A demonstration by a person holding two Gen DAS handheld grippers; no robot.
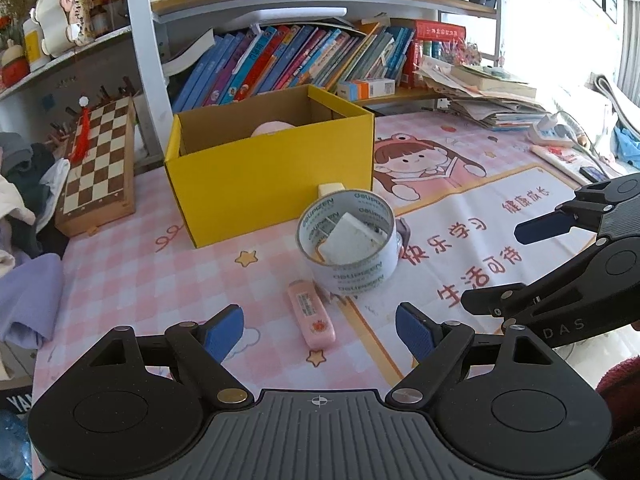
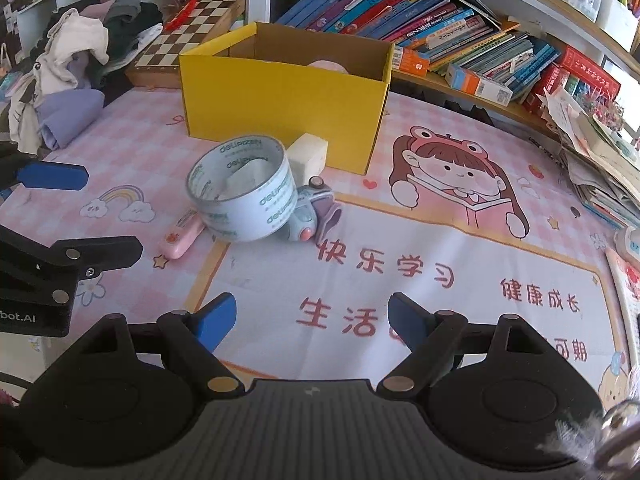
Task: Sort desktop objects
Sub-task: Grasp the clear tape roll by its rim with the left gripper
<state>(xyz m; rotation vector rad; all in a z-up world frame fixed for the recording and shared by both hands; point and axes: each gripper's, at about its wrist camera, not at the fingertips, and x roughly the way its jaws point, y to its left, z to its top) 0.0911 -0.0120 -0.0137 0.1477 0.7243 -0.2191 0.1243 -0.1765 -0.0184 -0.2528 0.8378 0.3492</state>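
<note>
A yellow cardboard box (image 1: 264, 176) stands open on the pink desk mat, with a pink rounded thing (image 1: 272, 128) inside; it also shows in the right wrist view (image 2: 280, 100). In front of it a big roll of clear tape (image 1: 348, 240) (image 2: 244, 188) rests tilted over a white block. A pink eraser-like stick (image 1: 312, 314) (image 2: 180, 238) lies beside the roll. A cream cube (image 2: 307, 155) and a small blue-grey toy (image 2: 310, 216) sit behind the roll. My left gripper (image 1: 320, 332) is open and empty, just short of the pink stick. My right gripper (image 2: 312, 320) is open and empty over the mat.
A chessboard (image 1: 100, 164) lies left of the box, with a pile of clothes (image 2: 76, 60) beyond it. Books (image 1: 288, 60) fill the shelf behind. Stacked papers (image 1: 492, 96) and a power strip (image 1: 554, 134) sit at the right.
</note>
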